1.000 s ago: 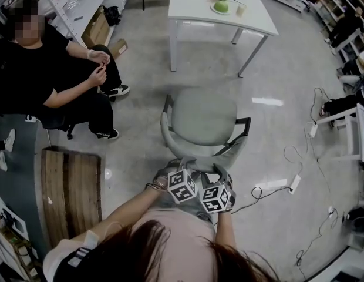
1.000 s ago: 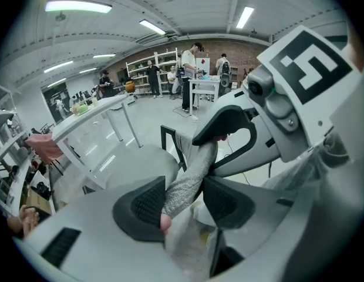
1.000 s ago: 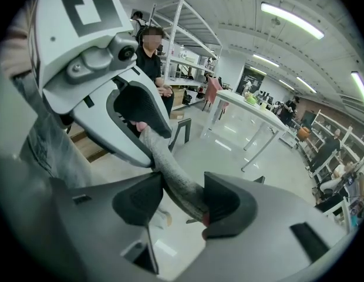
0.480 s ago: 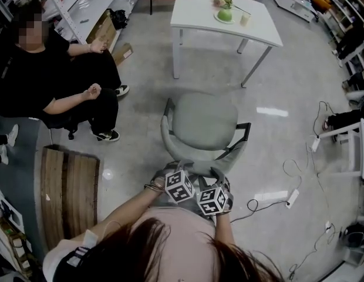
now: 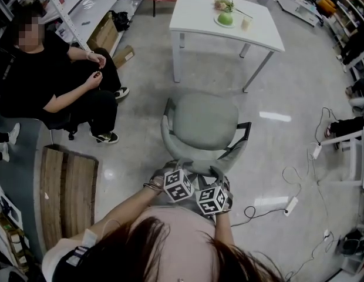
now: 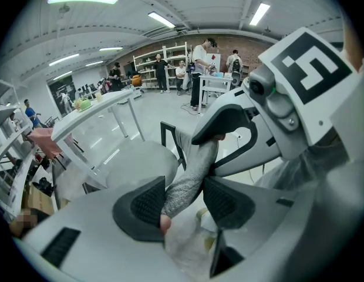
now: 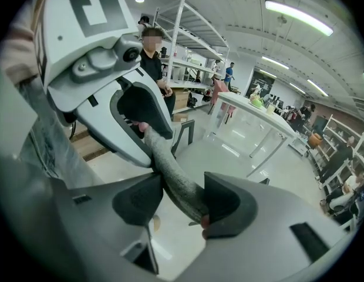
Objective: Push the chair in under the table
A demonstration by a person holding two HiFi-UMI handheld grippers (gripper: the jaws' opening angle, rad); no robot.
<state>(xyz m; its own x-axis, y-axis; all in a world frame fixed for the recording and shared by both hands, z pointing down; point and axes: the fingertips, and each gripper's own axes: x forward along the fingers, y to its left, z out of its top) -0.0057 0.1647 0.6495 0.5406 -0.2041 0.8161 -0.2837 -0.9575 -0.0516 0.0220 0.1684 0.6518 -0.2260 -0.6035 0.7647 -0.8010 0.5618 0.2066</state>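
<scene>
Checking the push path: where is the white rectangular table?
Head view, top centre: the white table stands beyond the grey padded chair, floor showing between them.

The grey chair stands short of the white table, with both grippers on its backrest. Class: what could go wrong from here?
1. The left gripper and right gripper pinch only the thin curved backrest rim. It may slip out, or the chair may veer off line.
2. An armrest could strike the slanted table leg, jolting the plate and small cup on the table.
</scene>
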